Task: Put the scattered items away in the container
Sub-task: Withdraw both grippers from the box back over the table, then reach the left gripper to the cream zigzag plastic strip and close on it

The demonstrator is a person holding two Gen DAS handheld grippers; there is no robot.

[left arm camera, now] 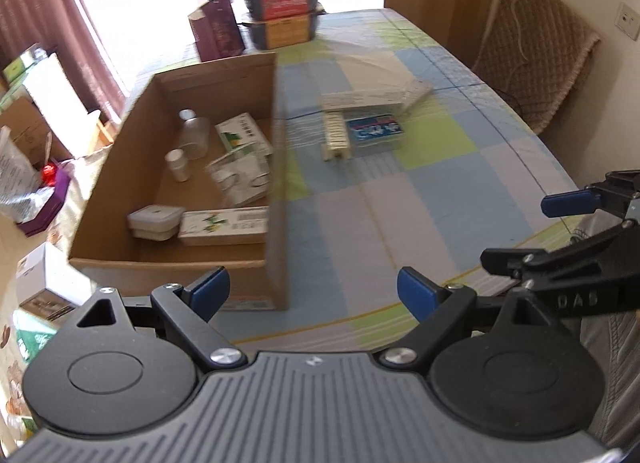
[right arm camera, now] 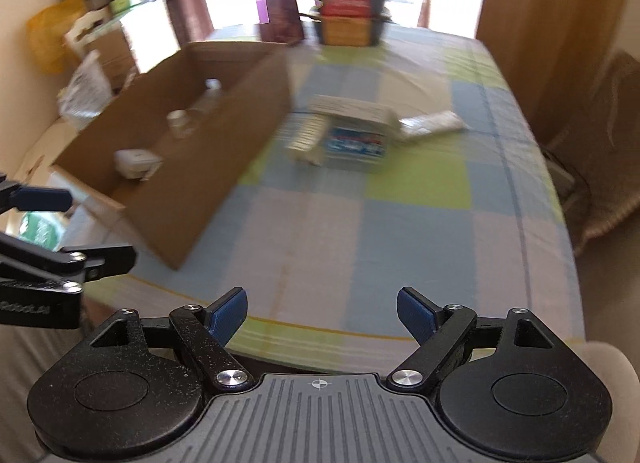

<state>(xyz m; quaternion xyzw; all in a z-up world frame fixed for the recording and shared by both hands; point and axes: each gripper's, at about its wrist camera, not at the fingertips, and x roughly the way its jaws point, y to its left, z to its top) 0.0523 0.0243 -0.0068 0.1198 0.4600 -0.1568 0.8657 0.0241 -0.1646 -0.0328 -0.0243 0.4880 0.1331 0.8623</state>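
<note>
Left wrist view shows inside the cardboard box [left arm camera: 176, 183]: bottles, packets. Right wrist view, blurred, hides most. Loose packets [left arm camera: 360, 119] lie on worktop [left arm camera: 460, 191] beside box. Both grippers [left arm camera: 314, 293] [right arm camera: 320, 313]: jaws wide open, empty.

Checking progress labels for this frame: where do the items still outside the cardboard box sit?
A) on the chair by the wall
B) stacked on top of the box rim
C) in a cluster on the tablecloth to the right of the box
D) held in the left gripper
C: the leftover boxes lie together on the checked tablecloth, right of the cardboard box; the left gripper and right gripper are both open and empty.
</note>
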